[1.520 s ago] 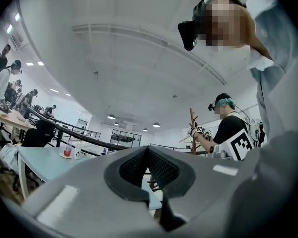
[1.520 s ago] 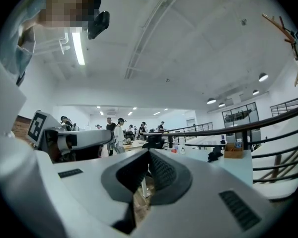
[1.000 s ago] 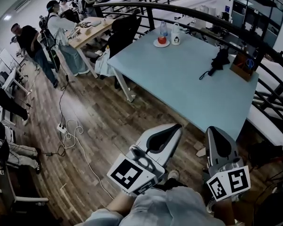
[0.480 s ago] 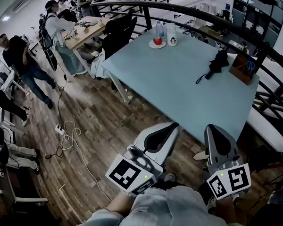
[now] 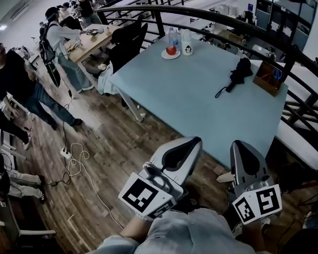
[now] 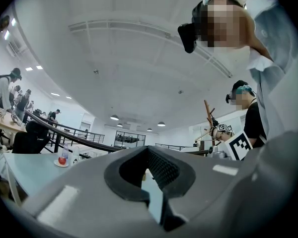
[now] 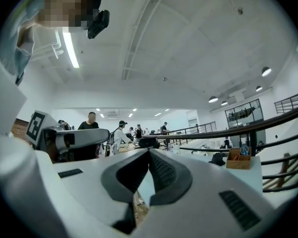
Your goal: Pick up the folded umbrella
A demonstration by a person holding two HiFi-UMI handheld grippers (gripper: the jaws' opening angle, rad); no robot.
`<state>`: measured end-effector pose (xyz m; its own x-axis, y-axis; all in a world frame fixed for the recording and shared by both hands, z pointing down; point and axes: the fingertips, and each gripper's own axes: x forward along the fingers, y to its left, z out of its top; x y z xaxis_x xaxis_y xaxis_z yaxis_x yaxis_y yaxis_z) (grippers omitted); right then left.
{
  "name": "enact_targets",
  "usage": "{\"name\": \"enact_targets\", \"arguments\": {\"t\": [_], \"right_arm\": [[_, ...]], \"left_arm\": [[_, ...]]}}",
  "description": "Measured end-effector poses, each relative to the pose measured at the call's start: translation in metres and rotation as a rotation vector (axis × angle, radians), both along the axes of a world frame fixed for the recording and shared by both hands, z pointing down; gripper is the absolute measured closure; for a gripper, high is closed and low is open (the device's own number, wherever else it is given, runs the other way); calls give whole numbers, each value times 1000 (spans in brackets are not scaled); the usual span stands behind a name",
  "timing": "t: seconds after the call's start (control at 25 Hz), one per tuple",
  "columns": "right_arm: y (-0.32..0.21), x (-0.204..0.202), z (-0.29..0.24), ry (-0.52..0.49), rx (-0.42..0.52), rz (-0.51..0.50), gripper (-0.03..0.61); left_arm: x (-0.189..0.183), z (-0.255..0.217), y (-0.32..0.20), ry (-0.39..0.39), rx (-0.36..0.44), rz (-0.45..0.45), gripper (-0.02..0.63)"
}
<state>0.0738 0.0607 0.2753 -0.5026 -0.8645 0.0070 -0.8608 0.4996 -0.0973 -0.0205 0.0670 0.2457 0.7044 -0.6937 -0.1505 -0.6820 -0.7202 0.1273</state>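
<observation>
The left gripper point(image 5: 191, 144) is low in the head view, above the wooden floor point(image 5: 111, 152) and in front of the near edge of the light blue table point(image 5: 191, 97). Its jaws are pressed together and nothing is between them. The right gripper point(image 5: 239, 147) is just beside it, also with the jaws together and empty.

The folded umbrella point(image 5: 236, 75) lies on the far right part of the table, well apart from both grippers and near a wooden box point(image 5: 267, 78). It is black, and a thin strap point(image 5: 219, 93) trails from it toward the near side. I think it is light, with a stiff shaft inside and soft, rather slippery cloth outside. So it is better to take hold across the thick middle of the bundle, where the jaws can press on the shaft, and not at the loose strap.

For the containers: at the far left corner stands a small plate point(image 5: 164, 55) with a red round thing point(image 5: 170, 50), perhaps a fruit. A clear bottle point(image 5: 173, 35) and a white cup point(image 5: 187, 42) stand beside it. The wooden box holds something blue point(image 5: 277, 73), maybe scissors; I cannot tell for sure.
</observation>
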Motion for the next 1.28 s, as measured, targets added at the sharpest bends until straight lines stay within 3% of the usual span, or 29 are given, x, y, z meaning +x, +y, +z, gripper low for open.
{"name": "enact_targets", "arguments": {"t": [0.64,0.72,1.28], "right_arm": [[-79,-5,5,8,-16,146,579],[-92,-9,4,5,-19,170,579],[-176,-56,0,21,-15,312,580]], "left_arm": [[-7,6,-95,0,-23,137,609],[-10,6,-110,-10,-47,168,609],[-52,3,-207,2,-15,314,609]]}}
